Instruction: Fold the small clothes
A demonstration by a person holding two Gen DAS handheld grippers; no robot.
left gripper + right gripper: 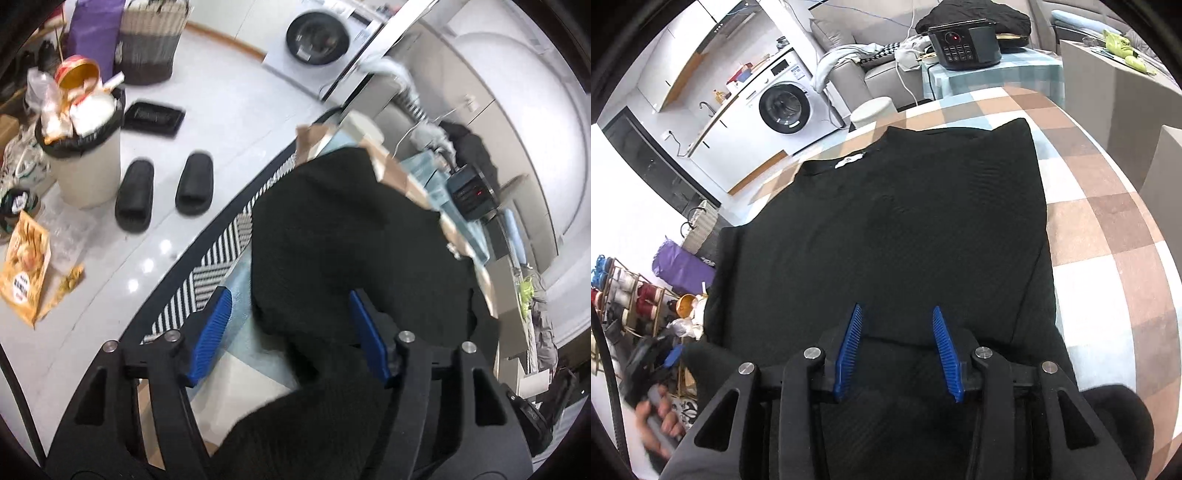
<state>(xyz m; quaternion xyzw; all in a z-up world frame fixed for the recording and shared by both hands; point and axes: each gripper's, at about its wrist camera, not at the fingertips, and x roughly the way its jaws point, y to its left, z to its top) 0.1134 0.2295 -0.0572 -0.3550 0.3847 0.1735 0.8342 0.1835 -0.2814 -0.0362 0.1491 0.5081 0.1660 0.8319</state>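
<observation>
The black ribbed knit top (886, 229) lies spread flat on the tabletop with the brown, white and pale-blue checked cloth (1108, 221), its neckline and small white label (849, 161) at the far edge, toward the white front-loading washing machine (783, 107). Laid out like this, it gives clear straight edges to fold along. One side looks already turned in, since the right edge runs in a clean straight line, though I cannot be sure of that.

The right gripper (897, 350) hangs over the near hem with its blue ribbed fingers (849, 350) standing apart and nothing between them, probably lined up to take the hem.

The left gripper (291, 332) is at the left edge of the table, near the floor side where the pair of black slide sandals (164, 190) and the cream waste bin with a black liner (88, 162) stand. Its blue pads are wide apart too; dark fabric bulges between them, but they do not pinch it. In the left wrist view the cloth looks rumpled and raised, and the picture is blurred.

The fabric is matte, finely ribbed and soft-looking, likely to slump unless supported at two points.
</observation>
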